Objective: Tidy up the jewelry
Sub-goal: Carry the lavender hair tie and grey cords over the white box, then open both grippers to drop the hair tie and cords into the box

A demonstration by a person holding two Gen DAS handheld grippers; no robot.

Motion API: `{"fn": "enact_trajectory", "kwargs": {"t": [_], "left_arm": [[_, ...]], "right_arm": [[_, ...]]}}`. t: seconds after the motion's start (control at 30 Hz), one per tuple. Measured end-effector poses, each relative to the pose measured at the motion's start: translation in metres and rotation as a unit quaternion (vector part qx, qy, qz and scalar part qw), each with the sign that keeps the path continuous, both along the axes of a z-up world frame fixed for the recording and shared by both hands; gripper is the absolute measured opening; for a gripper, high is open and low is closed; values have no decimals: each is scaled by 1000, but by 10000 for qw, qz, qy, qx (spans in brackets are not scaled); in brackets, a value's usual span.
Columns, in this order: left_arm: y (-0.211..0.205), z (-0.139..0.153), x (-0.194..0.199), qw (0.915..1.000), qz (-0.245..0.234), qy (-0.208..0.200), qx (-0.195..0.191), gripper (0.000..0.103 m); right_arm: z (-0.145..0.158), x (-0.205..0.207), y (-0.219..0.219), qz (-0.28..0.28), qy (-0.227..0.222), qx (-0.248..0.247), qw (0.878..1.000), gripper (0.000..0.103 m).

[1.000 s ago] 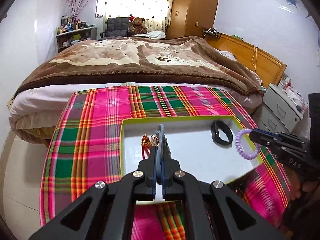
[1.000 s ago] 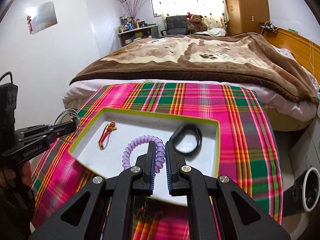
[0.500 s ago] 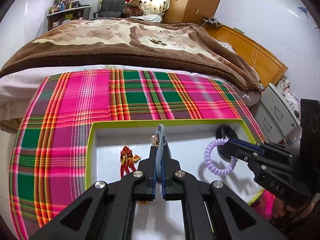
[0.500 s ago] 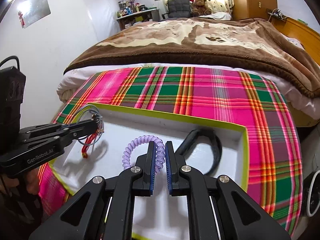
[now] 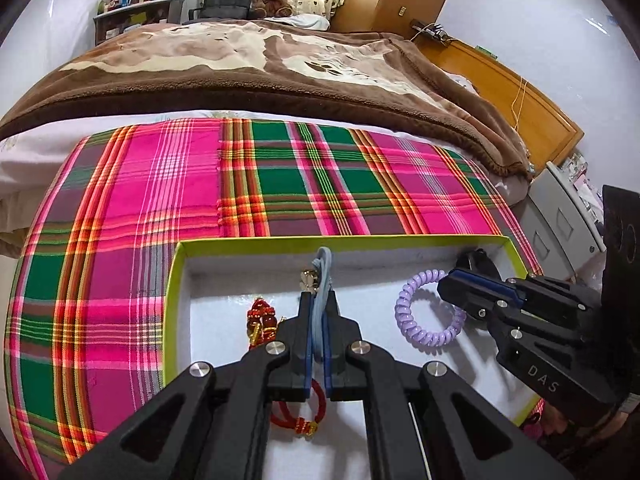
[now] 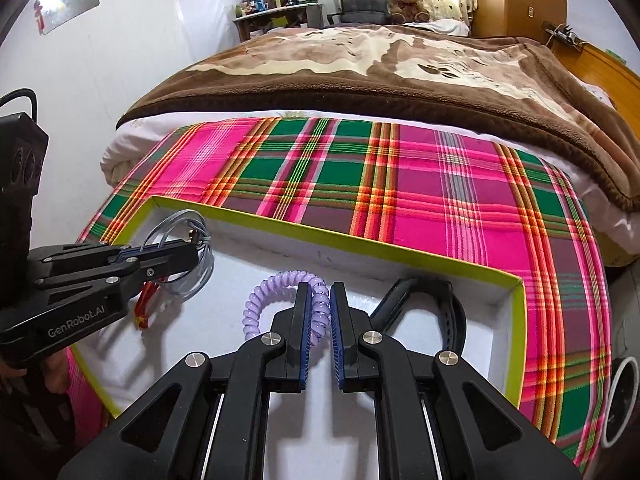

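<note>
A white tray with a lime-green rim [image 5: 340,241] [image 6: 360,246] lies on a plaid cloth. My left gripper [image 5: 319,300] [image 6: 196,246] is shut on a thin blue-grey cord bracelet [image 5: 322,276] [image 6: 188,268] with a small metal clasp, held low over the tray's left part. My right gripper [image 6: 320,292] [image 5: 452,284] is shut on a lilac spiral coil bracelet [image 6: 276,288] [image 5: 424,312], over the tray's middle. A red and gold knotted bracelet [image 5: 262,322] [image 6: 146,300] lies in the tray under the left gripper. A black band [image 6: 448,312] [image 5: 480,260] rests in the tray's right corner.
The pink and green plaid cloth [image 5: 240,184] covers the foot of a bed with a brown blanket [image 5: 240,68]. A grey bedside cabinet [image 5: 560,216] stands at the right. A hand [image 6: 56,376] holds the left gripper at the tray's left edge.
Both grippers have come down and forward over the tray, each still holding its bracelet. The tray now fills more of both views.
</note>
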State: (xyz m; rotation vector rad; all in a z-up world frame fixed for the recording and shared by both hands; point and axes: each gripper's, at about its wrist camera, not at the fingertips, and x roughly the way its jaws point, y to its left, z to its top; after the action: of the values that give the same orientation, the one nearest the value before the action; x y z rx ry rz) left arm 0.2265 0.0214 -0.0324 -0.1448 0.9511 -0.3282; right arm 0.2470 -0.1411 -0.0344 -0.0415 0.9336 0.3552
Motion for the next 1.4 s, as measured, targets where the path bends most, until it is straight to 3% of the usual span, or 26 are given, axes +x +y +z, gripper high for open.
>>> {"fn": "enact_trajectory", "kwargs": {"t": [0.13,0.27,0.87,1.0,1.4], "left_arm": [[2,0,2,10000,-3,22,-48,8],[2,1,3,10000,6,13,-56,31],[7,21,-15,9997,55,-218,-68,37],[9,28,-26,9995,88,-279,-101,37],[20,46,-89,9980,138,-563,-239,41]], "right_arm": [[-2,1,2,2,28,-54,10000,10],[-3,3,3,-23,23,-76,10000,10],[8,-8,4,-80,-188,29,9998,15],[16,-16,1,-92,-273,115,9995,36],[40,-64,-12,-104,-586,387,9975,37]]}}
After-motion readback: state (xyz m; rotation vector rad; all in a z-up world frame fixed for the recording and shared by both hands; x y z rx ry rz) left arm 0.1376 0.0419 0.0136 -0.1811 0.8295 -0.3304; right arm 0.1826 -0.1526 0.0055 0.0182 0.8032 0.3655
